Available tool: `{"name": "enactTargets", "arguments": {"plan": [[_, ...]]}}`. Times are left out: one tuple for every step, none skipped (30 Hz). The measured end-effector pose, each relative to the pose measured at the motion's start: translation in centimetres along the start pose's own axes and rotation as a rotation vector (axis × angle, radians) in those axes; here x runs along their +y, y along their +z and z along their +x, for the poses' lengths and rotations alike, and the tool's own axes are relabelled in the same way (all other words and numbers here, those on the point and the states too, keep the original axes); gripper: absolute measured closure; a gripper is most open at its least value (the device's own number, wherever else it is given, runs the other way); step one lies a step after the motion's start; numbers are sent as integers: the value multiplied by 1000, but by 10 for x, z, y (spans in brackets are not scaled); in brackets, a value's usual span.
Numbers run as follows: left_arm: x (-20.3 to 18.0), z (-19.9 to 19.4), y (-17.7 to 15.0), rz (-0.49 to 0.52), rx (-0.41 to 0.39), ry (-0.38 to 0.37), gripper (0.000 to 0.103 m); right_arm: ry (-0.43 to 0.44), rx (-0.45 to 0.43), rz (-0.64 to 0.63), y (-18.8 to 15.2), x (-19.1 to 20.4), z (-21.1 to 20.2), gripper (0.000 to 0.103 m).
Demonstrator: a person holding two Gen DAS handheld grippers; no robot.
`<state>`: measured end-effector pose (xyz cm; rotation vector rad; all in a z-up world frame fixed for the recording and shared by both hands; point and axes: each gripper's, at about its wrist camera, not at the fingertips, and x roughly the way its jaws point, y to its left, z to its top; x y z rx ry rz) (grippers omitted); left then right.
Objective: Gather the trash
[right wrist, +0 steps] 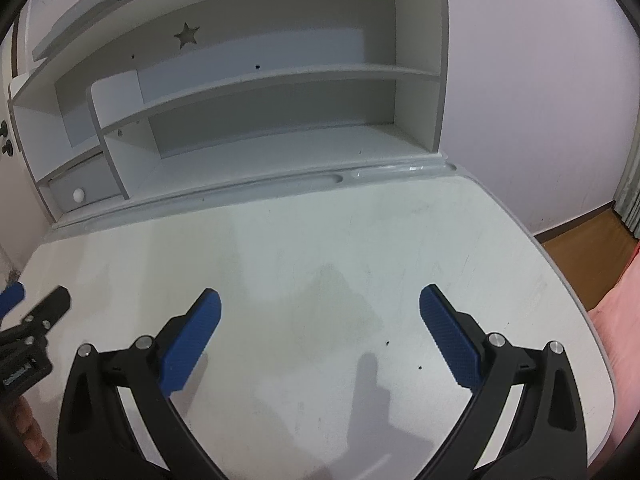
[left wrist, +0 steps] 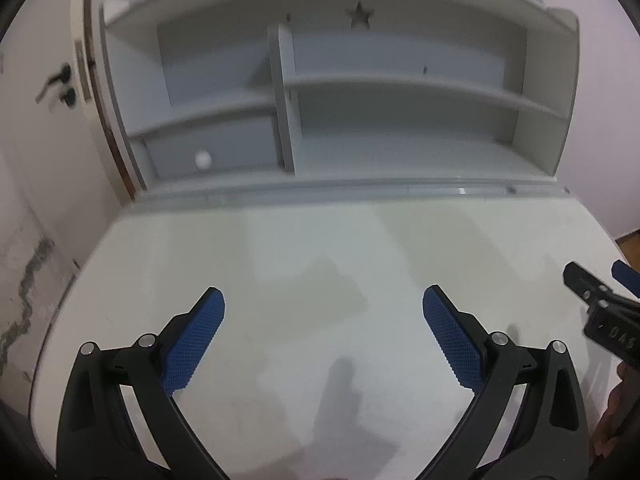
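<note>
Between the fingers: bare white desk top [left wrist: 304, 240] on both sides — no trash shows anywhere in either view, so I can't tell where it is.
Left gripper [left wrist: 323, 336]: spread wide, blue pads [left wrist: 194, 344] apart, nothing in them, hovering over the desk.
Right gripper [right wrist: 320, 336]: same deal, released, pads [right wrist: 450, 340] wide apart and gripping nothing.
Off to the side: each gripper pokes into the edge of the other's view.
Just past the fingertips: a faint darker stain [right wrist: 336, 300] on the desk.
Further ahead: white shelf unit [left wrist: 400, 88] at the desk's back edge, with a star cutout [left wrist: 359, 14] — plus a small drawer with a round knob [left wrist: 203, 159] ahead-left.
Far ahead-left: a door with a dark handle [left wrist: 56, 80].
</note>
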<state>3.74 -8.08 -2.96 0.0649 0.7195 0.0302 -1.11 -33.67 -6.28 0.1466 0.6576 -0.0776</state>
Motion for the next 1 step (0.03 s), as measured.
{"name": "enactTargets", "arguments": {"plan": [[2,4,-2,-7,17,-2,7,-1,16,-1,0,0,3,7]]}}
